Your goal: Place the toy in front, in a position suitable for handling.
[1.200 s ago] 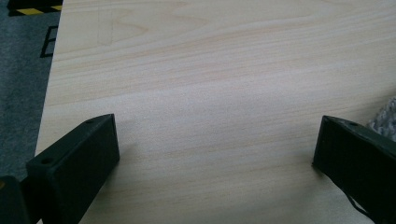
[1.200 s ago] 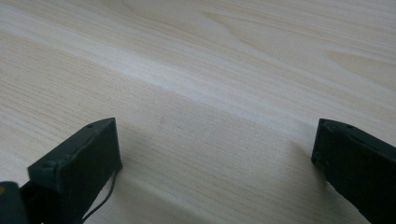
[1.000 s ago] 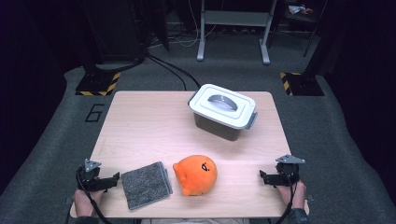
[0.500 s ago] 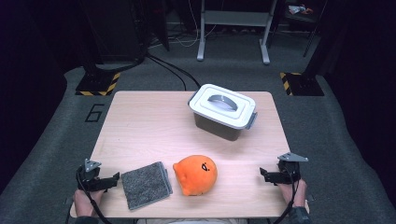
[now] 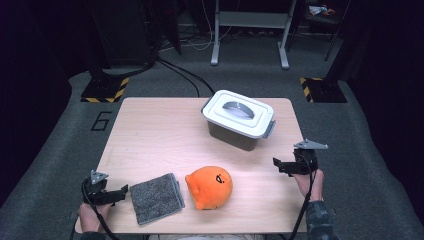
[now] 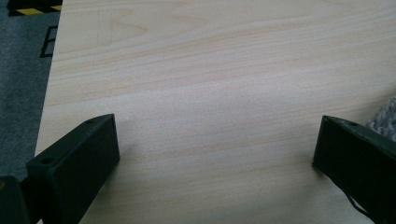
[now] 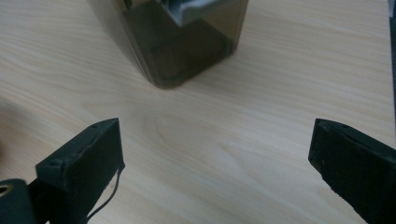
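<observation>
The lidded storage box (image 5: 239,120) stands at the far right of the worktop (image 5: 150,145), ahead of the right tool (image 5: 280,165), whose jaws gape wide and hold nothing. The left tool (image 5: 120,192) is equally wide and empty. The box looks rigid, light and smooth-walled; the lid's grey handle (image 5: 239,106) seems the surest hold.

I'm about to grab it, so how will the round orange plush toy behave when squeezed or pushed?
The round orange plush toy looks soft and stuffed, so it probably squashes between jaws and feels light. Its domed shape may rock or roll slightly when pushed.
</observation>
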Tool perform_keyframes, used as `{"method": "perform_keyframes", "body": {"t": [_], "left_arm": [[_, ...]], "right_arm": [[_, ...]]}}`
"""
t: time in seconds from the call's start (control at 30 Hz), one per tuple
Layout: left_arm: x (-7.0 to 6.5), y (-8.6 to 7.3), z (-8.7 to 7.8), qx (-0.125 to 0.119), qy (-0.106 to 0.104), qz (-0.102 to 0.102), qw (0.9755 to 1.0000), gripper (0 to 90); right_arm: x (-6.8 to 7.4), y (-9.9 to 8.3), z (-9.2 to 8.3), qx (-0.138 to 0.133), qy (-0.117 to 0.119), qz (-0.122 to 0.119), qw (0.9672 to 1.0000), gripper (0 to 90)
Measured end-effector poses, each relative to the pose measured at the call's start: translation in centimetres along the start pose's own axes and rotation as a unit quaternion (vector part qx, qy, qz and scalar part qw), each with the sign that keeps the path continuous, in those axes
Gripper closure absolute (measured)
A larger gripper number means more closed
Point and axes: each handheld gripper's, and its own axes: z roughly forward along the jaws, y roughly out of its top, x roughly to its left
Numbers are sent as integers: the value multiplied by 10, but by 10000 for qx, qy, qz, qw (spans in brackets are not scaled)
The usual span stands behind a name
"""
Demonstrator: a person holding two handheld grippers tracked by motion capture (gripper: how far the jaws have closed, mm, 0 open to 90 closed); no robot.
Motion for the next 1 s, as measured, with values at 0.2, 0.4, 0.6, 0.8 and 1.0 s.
{"method": "perform_keyframes", "body": {"t": [0.2, 0.4, 0.6, 0.8, 1.0], "left_arm": [[0, 0, 0, 0, 0, 1, 10000, 0], [0, 0, 0, 12, -22, 20, 10000, 0], [0, 0, 0, 20, -38, 13, 10000, 0], [0, 0, 0, 21, -38, 14, 10000, 0], [0, 0, 0, 23, -39, 14, 10000, 0]], "right_arm": [[4, 23, 4, -130, 26, 51, 9999, 38], [8, 52, 11, -230, -42, -7, 9997, 68], [13, 71, 20, -235, -107, -63, 9996, 112], [12, 81, 28, -211, -164, -28, 9996, 137], [7, 93, 35, -192, -268, 9, 9995, 147]]}}
